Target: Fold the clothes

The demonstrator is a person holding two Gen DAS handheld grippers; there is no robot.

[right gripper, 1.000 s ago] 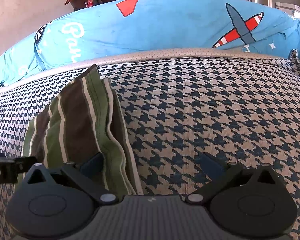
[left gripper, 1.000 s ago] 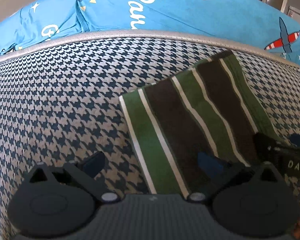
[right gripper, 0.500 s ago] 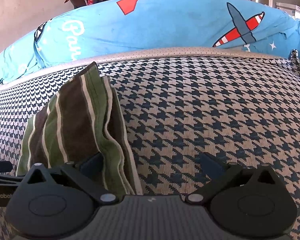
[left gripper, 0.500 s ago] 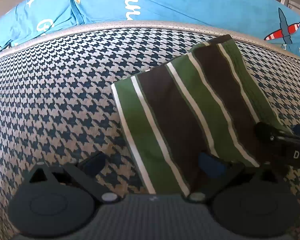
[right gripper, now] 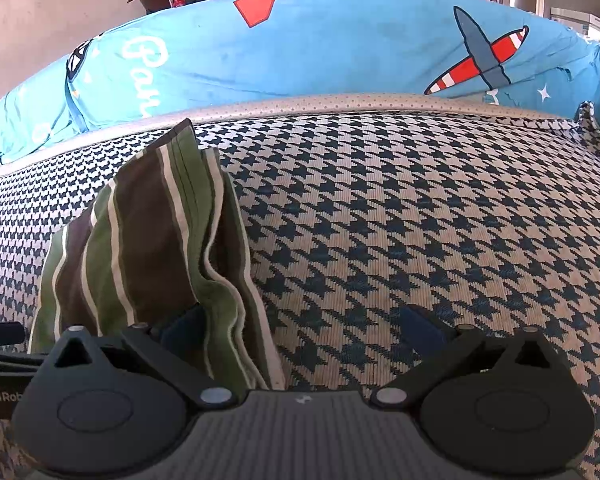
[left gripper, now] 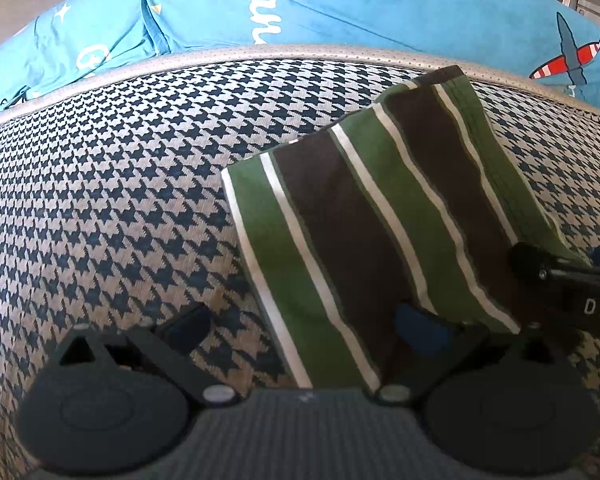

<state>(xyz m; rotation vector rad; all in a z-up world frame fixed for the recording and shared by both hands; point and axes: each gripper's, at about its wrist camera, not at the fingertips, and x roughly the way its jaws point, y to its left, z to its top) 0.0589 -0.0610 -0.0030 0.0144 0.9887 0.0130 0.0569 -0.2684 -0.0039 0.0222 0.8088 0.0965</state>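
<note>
A folded shirt [left gripper: 380, 216] with green, brown and white stripes lies flat on a cushion [left gripper: 100, 184] that has a dark blue and cream zigzag check all over it. Behind the cushion there is a big bright blue blanket [left gripper: 340, 8] with white writing, a red shape and a toy-like plane on it.

The left gripper [left gripper: 304, 326] sits low over the near edge of the shirt. Its two fingers are spread wide apart. One finger is over the bare cushion, and the other finger [left gripper: 418, 326] is over the shirt (I cannot tell if it is touching). It has hold of nothing.

The right gripper [right gripper: 300, 326] is at the other side of the shirt [right gripper: 148, 236]. Its fingers are spread wide too. One finger [right gripper: 182, 326] is tucked against the wavy stacked edges of the shirt, and the other one is over the bare cushion [right gripper: 420, 208]. It is not squeezing anything.

In the left view, the black side of the right gripper [left gripper: 572, 284] shows at the shirt's right edge.
</note>
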